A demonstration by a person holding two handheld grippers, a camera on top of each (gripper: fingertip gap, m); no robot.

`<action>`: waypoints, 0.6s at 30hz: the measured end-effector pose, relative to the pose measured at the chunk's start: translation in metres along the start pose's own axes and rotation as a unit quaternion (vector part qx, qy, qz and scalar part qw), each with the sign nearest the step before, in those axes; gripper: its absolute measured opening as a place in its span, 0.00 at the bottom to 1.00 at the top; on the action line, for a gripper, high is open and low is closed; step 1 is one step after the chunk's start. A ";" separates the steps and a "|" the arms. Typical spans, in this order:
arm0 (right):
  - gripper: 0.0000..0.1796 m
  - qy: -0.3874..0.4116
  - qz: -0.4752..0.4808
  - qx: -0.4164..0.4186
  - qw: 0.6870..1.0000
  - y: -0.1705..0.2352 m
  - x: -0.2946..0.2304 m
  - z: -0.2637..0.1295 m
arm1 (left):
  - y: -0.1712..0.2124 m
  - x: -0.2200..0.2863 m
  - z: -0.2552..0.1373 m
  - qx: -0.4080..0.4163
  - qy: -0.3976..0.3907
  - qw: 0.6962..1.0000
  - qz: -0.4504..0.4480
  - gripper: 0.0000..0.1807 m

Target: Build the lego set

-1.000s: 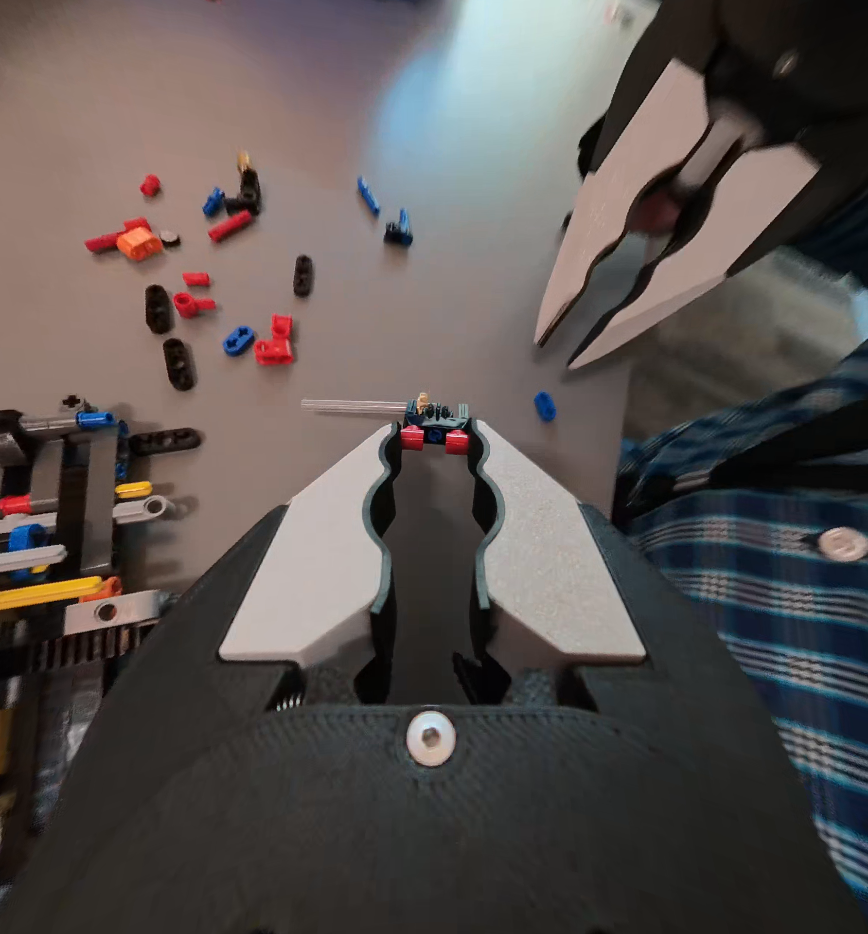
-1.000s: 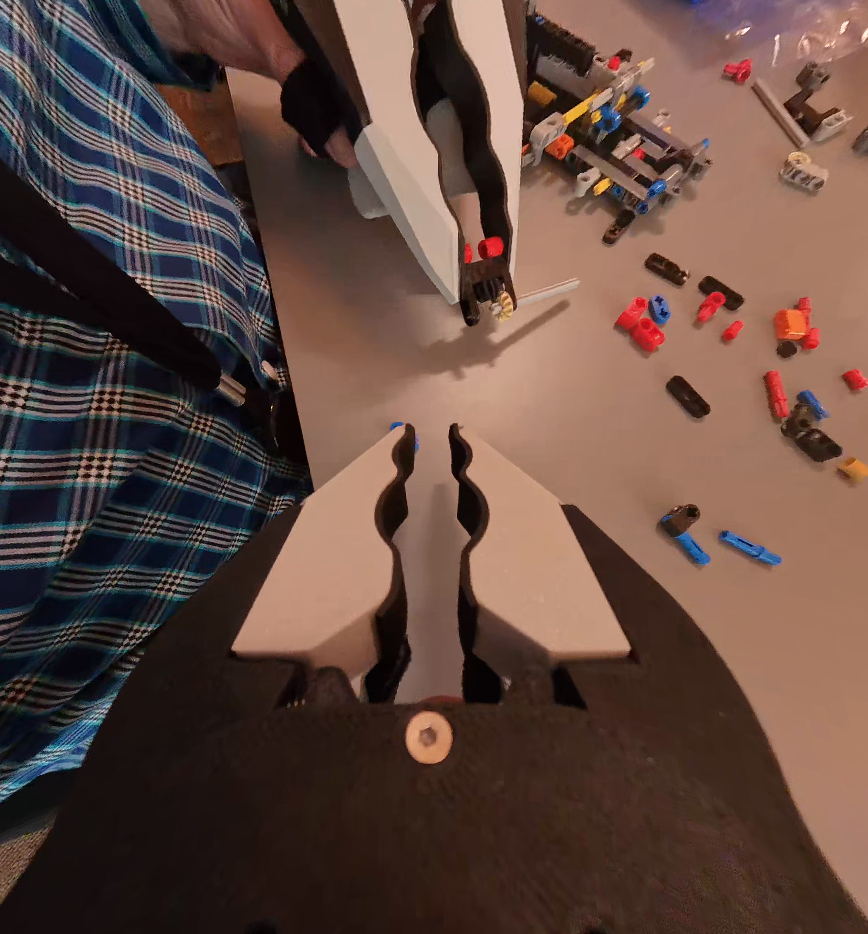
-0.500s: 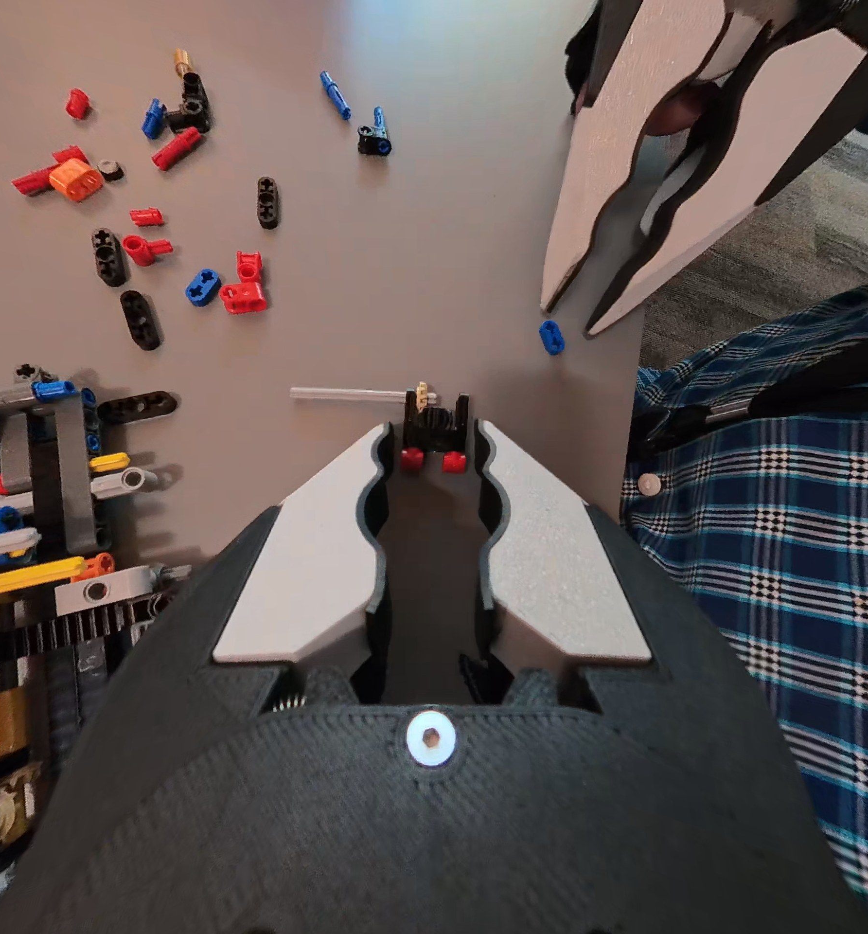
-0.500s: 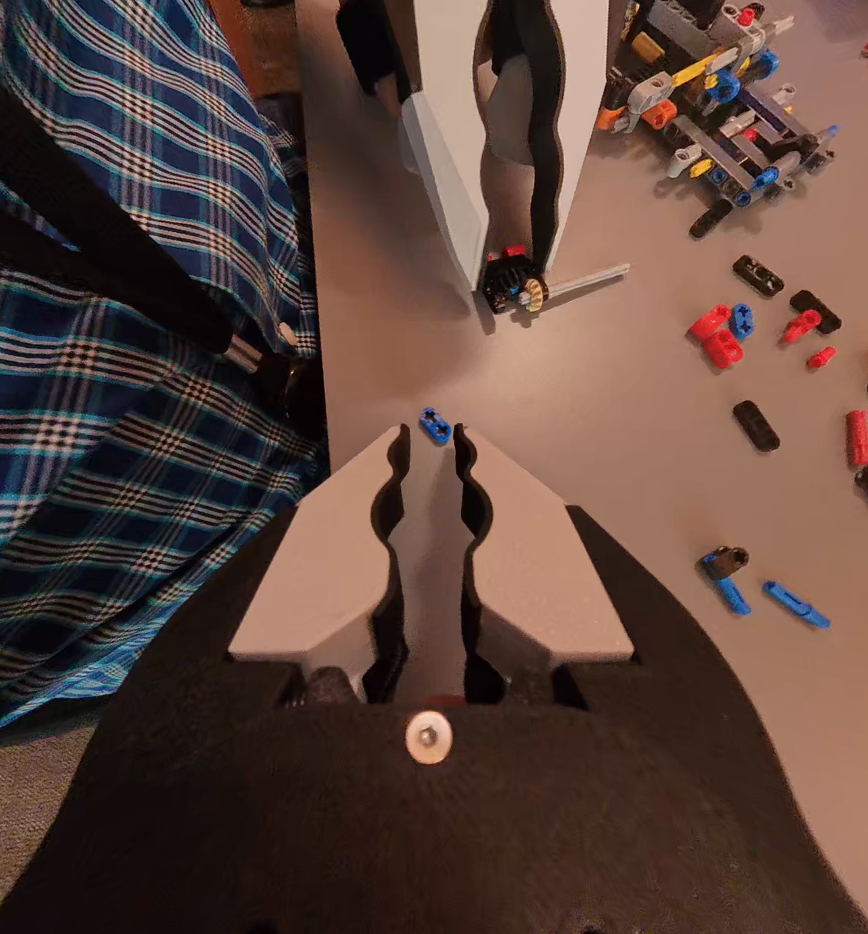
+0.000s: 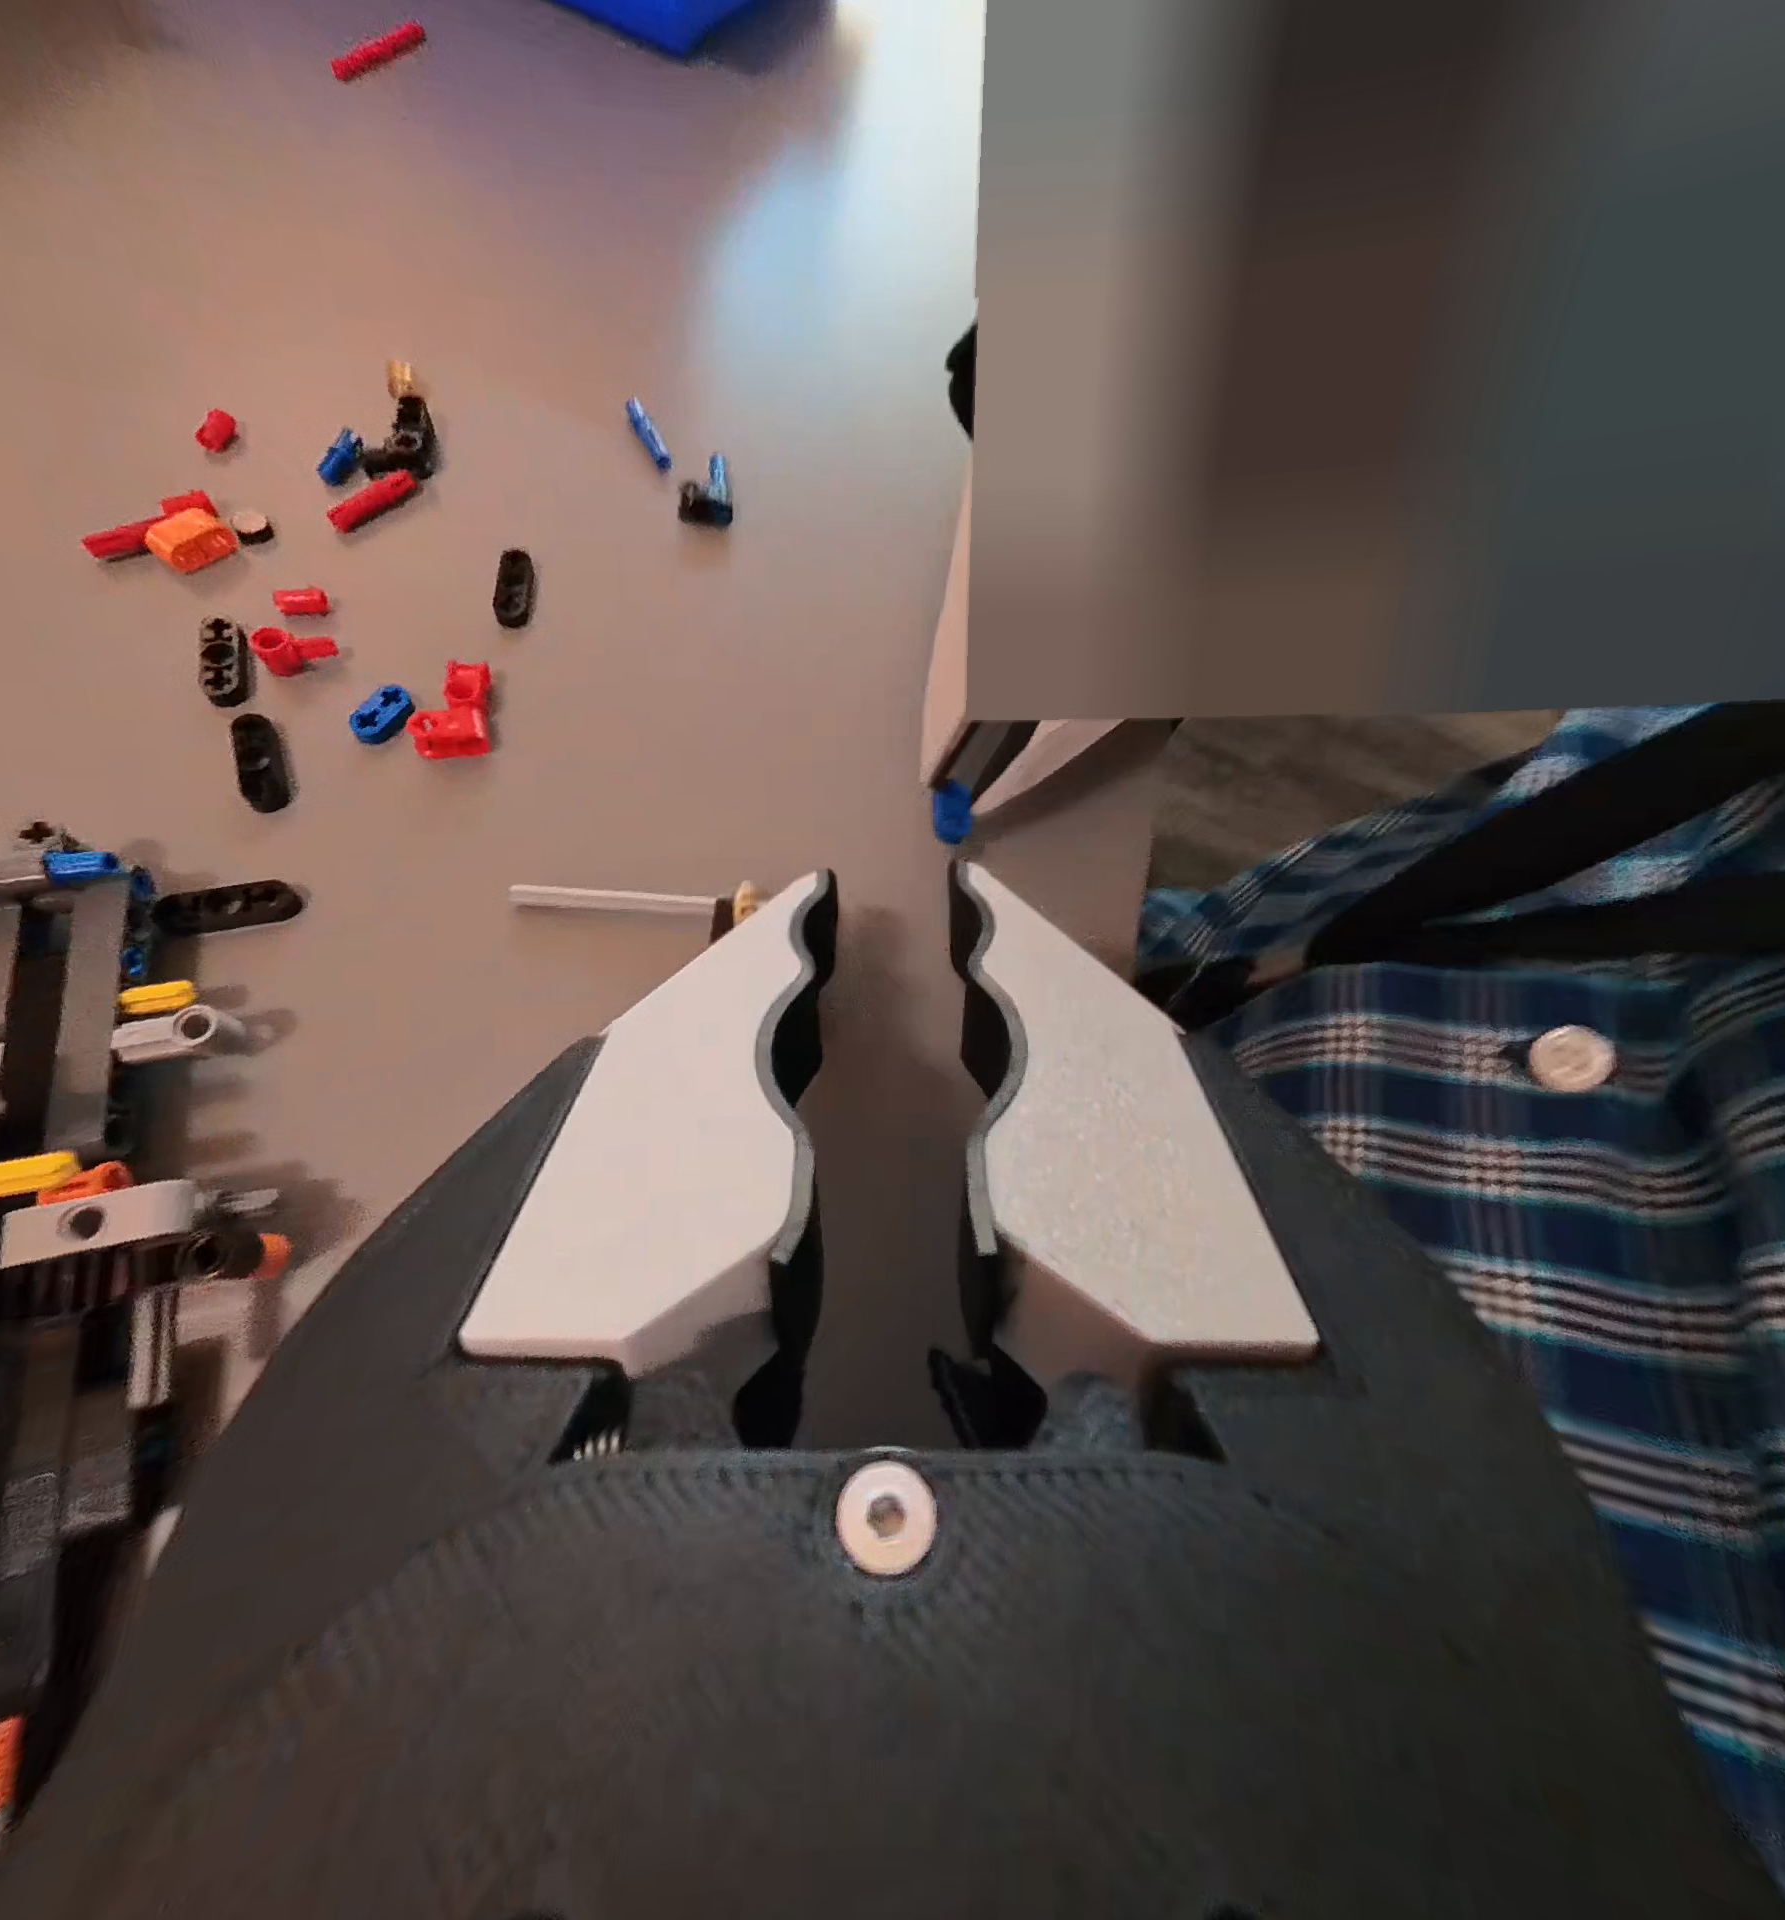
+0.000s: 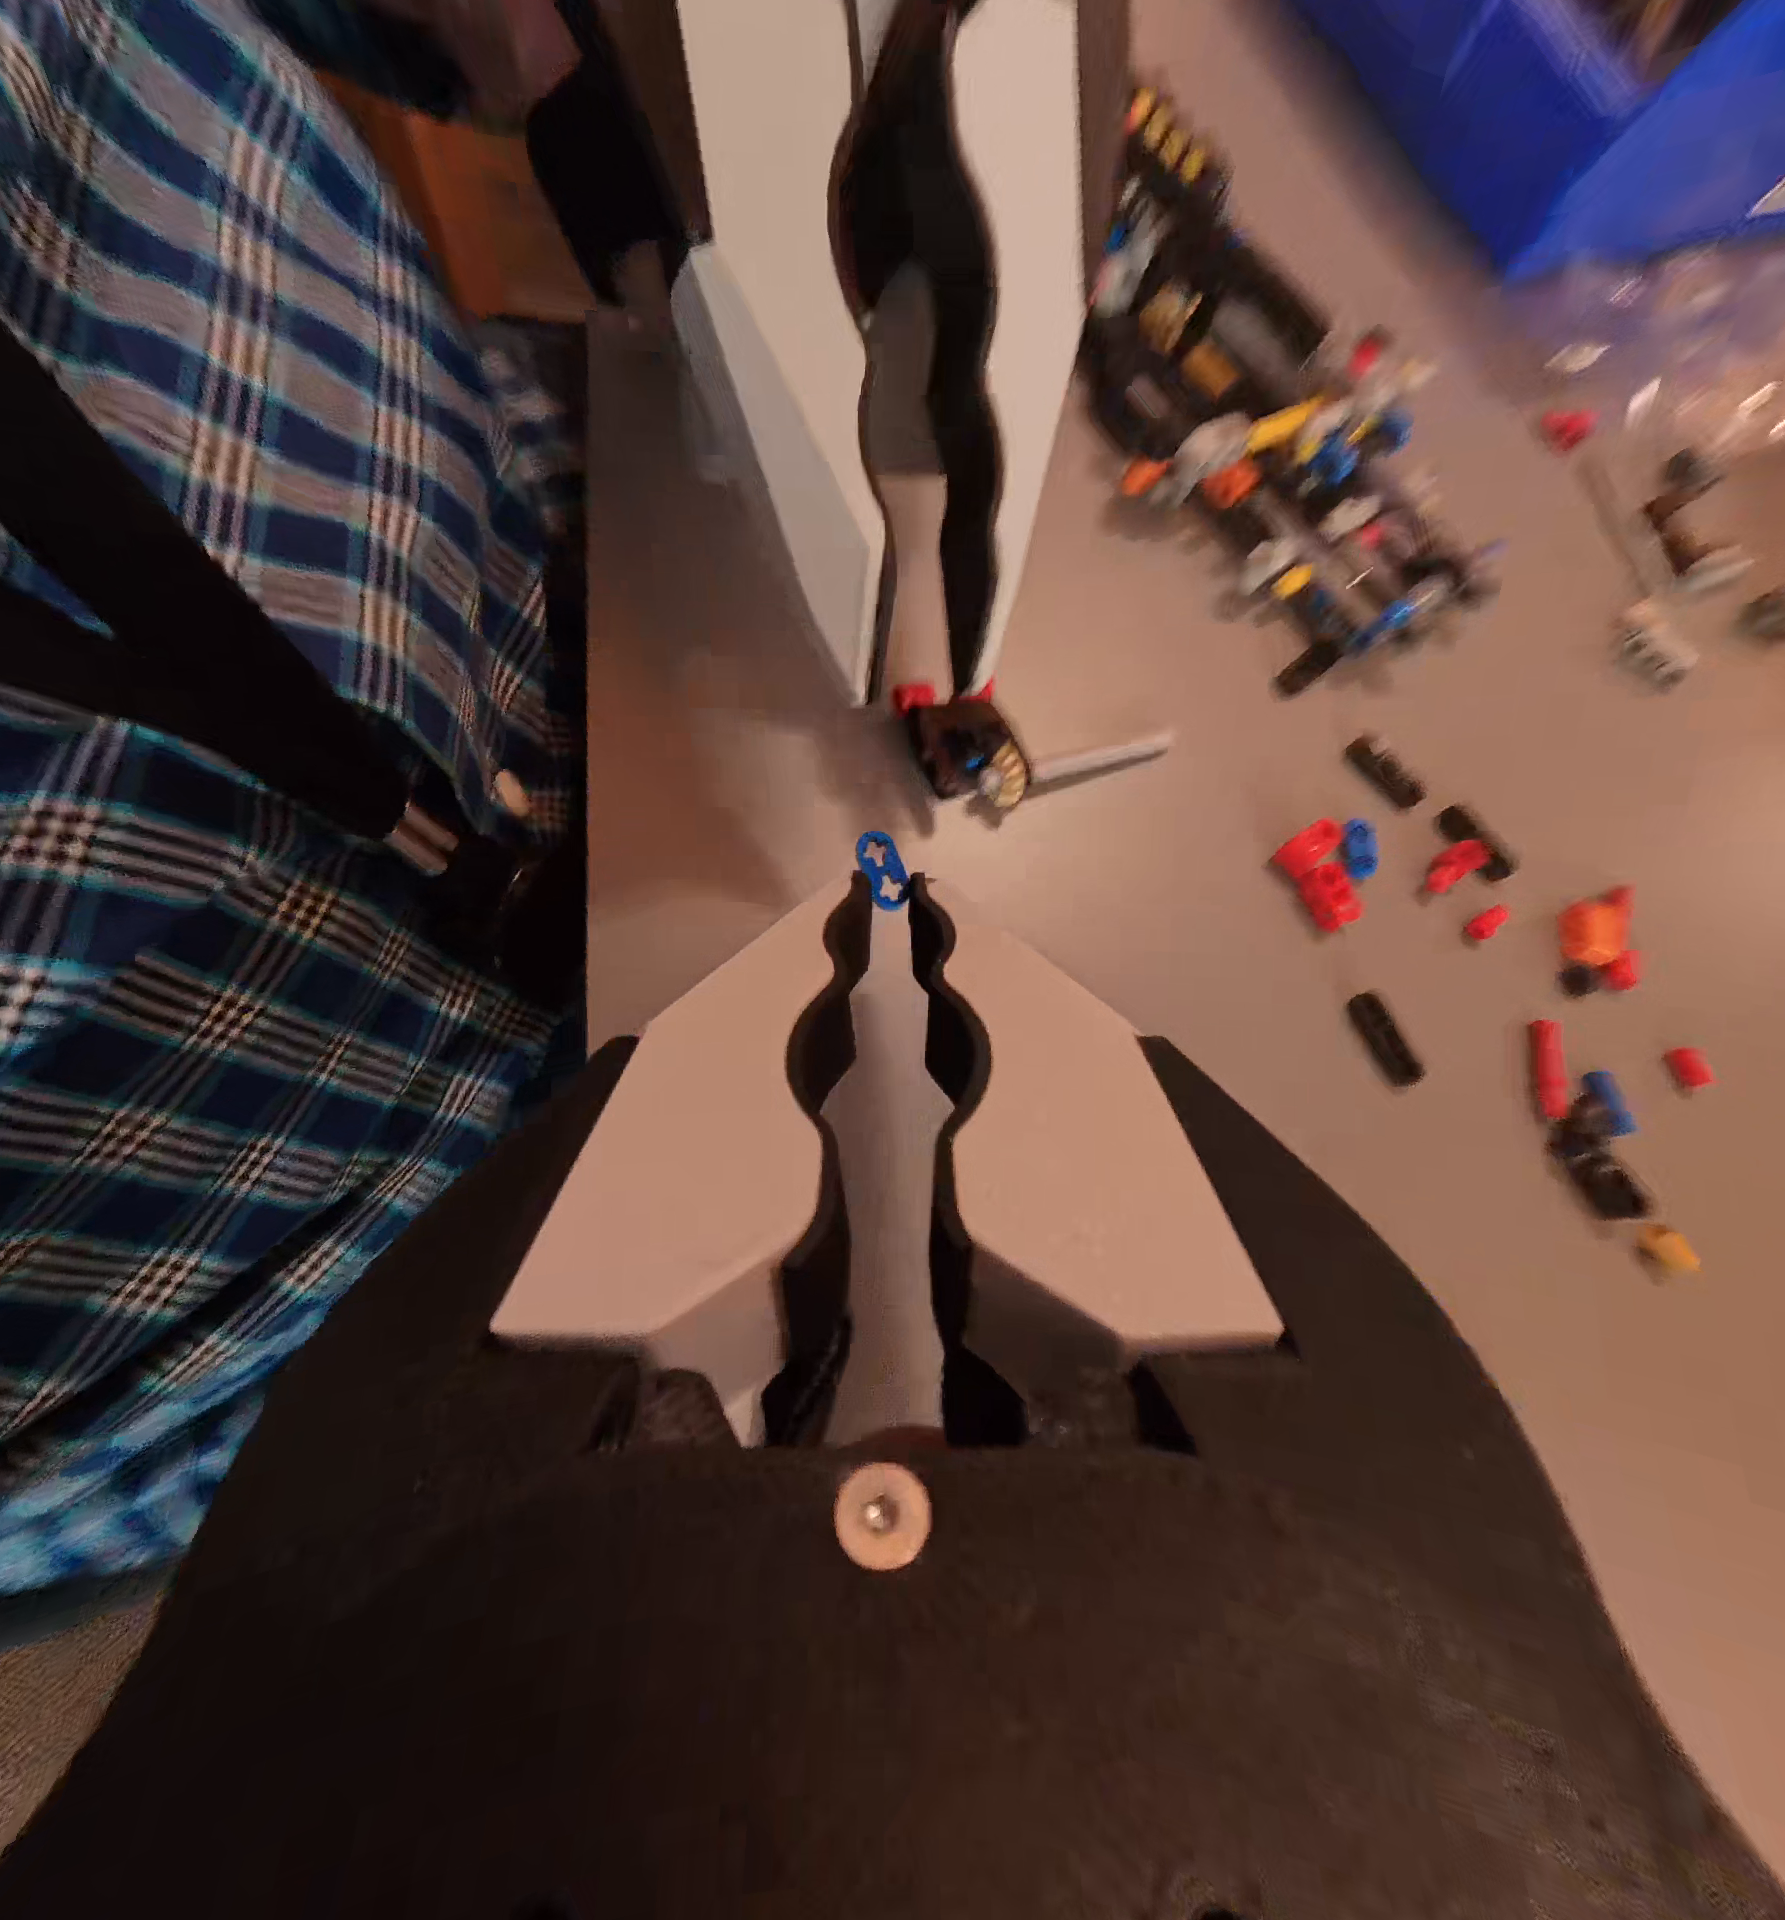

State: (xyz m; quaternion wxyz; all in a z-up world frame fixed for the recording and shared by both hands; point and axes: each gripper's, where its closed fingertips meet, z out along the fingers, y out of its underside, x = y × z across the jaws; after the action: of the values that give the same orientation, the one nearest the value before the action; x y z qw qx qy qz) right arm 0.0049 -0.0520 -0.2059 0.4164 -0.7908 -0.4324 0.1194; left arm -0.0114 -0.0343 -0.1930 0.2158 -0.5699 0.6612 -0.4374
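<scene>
Blue little link (image 6: 886,871) sits pinched in the right gripper (image 6: 890,883) mid-frame, while the left gripper (image 5: 890,883) stays apart, holding nothing.

A hobby or work table (image 5: 576,260) indoors: loose Lego pieces (image 5: 296,582) scattered across its plain grey top.

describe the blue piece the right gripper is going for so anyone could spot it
On the grey table, near the edge beside the plaid shirt, find the right gripper. At its tips sits a small flat blue link with two cross-shaped holes. It lies alone, far from the scattered red and black pieces.
</scene>
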 end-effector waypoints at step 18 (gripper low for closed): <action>0.02 0.112 -0.139 0.046 0.983 -0.043 0.012 -0.014 | -0.027 0.016 -0.003 0.093 0.110 0.977 -0.154 0.01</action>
State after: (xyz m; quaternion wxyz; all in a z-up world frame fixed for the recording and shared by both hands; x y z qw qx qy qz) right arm -0.0055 -0.0387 -0.1630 0.5108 -0.7115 -0.4825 -0.0086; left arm -0.0029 -0.0476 -0.1659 0.1236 -0.5912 0.5415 -0.5848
